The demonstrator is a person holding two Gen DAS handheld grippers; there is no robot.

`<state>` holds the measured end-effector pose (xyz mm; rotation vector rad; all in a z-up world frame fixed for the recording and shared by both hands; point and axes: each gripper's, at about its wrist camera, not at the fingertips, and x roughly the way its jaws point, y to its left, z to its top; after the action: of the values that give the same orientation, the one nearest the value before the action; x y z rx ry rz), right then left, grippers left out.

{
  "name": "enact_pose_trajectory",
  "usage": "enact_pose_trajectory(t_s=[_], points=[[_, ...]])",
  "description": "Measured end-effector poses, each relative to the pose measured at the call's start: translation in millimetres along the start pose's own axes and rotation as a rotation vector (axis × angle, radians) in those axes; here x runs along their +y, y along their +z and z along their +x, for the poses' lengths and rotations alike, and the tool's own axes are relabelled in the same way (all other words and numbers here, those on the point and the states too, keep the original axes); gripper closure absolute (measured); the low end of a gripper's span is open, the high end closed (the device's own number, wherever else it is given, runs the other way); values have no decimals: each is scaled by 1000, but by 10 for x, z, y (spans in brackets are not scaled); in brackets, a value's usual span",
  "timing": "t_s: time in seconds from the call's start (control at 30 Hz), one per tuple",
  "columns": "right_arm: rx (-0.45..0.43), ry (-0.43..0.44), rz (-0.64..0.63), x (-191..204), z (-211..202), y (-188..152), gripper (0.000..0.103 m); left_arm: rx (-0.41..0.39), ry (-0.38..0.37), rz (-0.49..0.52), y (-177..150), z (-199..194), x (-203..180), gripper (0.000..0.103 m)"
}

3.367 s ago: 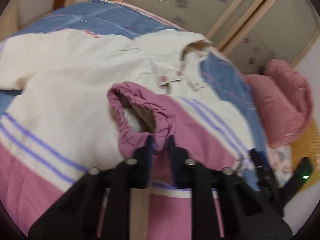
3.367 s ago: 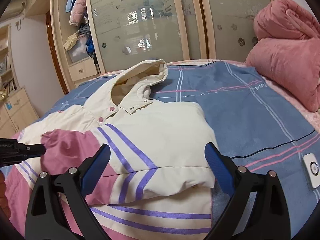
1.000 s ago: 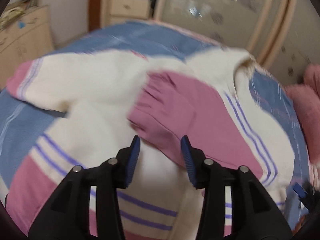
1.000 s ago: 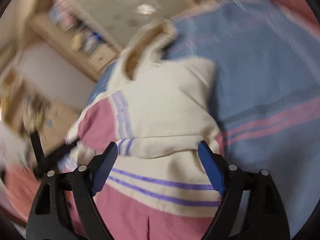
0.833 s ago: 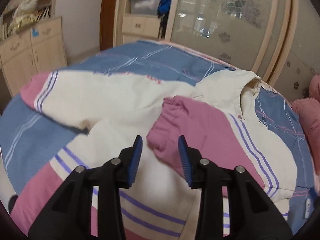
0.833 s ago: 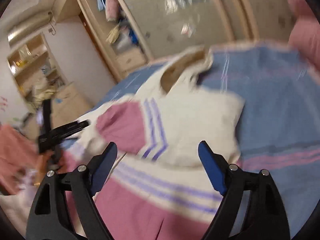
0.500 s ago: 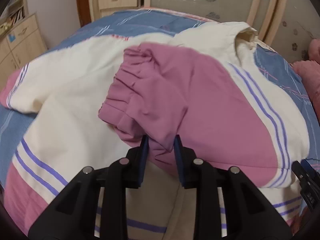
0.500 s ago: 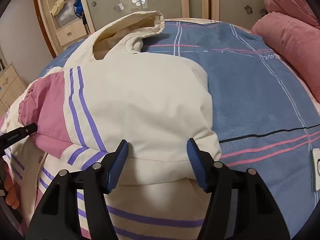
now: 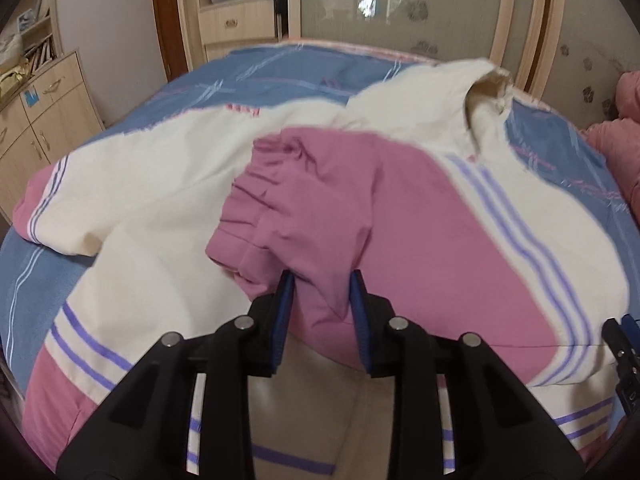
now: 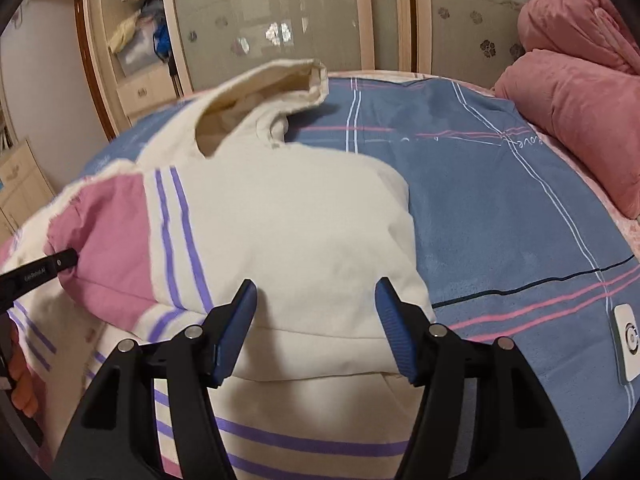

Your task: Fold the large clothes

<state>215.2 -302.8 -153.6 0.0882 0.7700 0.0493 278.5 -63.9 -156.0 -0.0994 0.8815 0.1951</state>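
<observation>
A cream hooded jacket [image 9: 168, 184] with pink panels and purple stripes lies spread on the bed. Its right sleeve is folded across the chest, with the pink cuff end [image 9: 304, 208] on top. My left gripper [image 9: 322, 284] is shut on the pink sleeve cuff. In the right wrist view the jacket [image 10: 288, 216] fills the middle, hood [image 10: 264, 92] at the far end. My right gripper [image 10: 316, 292] is open, its fingers either side of the folded sleeve's cream upper part. The left gripper's tip [image 10: 60, 262] shows at the pink cuff.
The bed has a blue striped sheet [image 10: 500, 200]. Pink rolled quilts [image 10: 580, 92] lie at the right. A white remote-like device [image 10: 630, 340] lies on the sheet at right. Wardrobe doors [image 9: 400, 12] and a wooden cabinet [image 9: 44, 104] stand behind the bed.
The left gripper let go of the pink cuff, opened, then closed on it again. The right gripper has come down close over the folded sleeve and its jaws have narrowed.
</observation>
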Motion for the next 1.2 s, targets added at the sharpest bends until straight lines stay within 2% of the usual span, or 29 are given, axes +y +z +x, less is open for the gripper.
enact_pose_trajectory(t_s=[0.07,0.13,0.23,0.33,0.43,0.63,0.7,0.87,0.9,1.03,1.2], points=[[8,-17,-20,51,21,-8,39,31,-11,-9,-55,124,32,69],[13,-22,-39,85,49,-17,32,35,-10,2,-112,195,32,67],[37,-48,-33,99,166,-43,28,-11,10,42,-194,229,-17,66],[55,-89,51,104,269,-63,26,-50,10,44,-261,226,-7,66],[62,-153,-20,229,302,-67,25,-46,-6,31,-236,230,21,65],[101,-167,-56,266,442,-72,21,-57,0,29,-247,225,0,62],[79,-165,-43,251,389,-49,21,-59,24,43,-254,219,-37,61],[-77,-128,51,131,103,41,21,-67,43,48,-259,202,-53,59],[-73,-120,65,111,107,46,21,-68,42,46,-260,199,-48,59],[97,-160,22,141,462,-10,17,-68,44,47,-261,204,-48,58],[100,-220,-41,260,496,-19,16,-87,58,45,-251,149,-50,58]])
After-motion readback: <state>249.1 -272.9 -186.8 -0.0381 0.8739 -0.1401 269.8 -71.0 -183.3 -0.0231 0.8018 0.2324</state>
